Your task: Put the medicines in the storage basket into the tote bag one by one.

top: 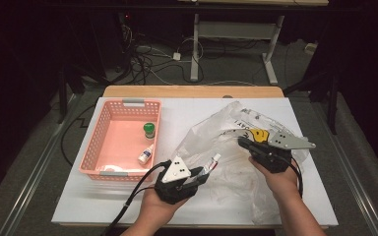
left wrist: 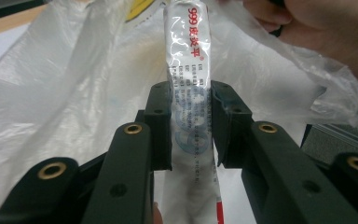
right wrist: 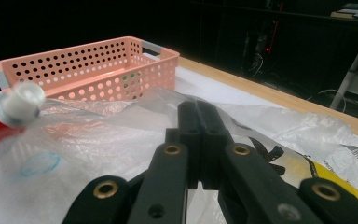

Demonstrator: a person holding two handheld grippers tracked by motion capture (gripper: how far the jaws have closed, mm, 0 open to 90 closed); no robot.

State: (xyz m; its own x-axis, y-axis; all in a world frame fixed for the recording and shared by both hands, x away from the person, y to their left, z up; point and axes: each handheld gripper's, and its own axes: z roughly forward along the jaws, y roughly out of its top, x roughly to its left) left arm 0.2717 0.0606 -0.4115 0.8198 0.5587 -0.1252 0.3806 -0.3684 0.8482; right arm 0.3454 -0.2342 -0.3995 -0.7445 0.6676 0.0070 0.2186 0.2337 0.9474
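Left gripper (left wrist: pixel 190 122) clamped on a white tube (left wrist: pixel 189 74) above the plastic bag (top: pixel 236 147). Right gripper (right wrist: pixel 199 122) closed, pinching the bag's film. Pink basket (top: pixel 109 114) nearby, with a small bottle (top: pixel 145 155) inside.

Black jaws with brass-ringed screw holes, grey plates, black cables.

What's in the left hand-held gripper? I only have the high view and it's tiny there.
Observer: A white ointment tube with red print, clamped between the jaws of the left hand-held gripper.
Operator: Is the right one gripping anything?
Observer: The right hand-held gripper has its jaws pressed together on the clear plastic bag.
Operator: Is the tube's cap on?
Observer: Yes, in the right gripper view a white cap sits on its red-banded end.
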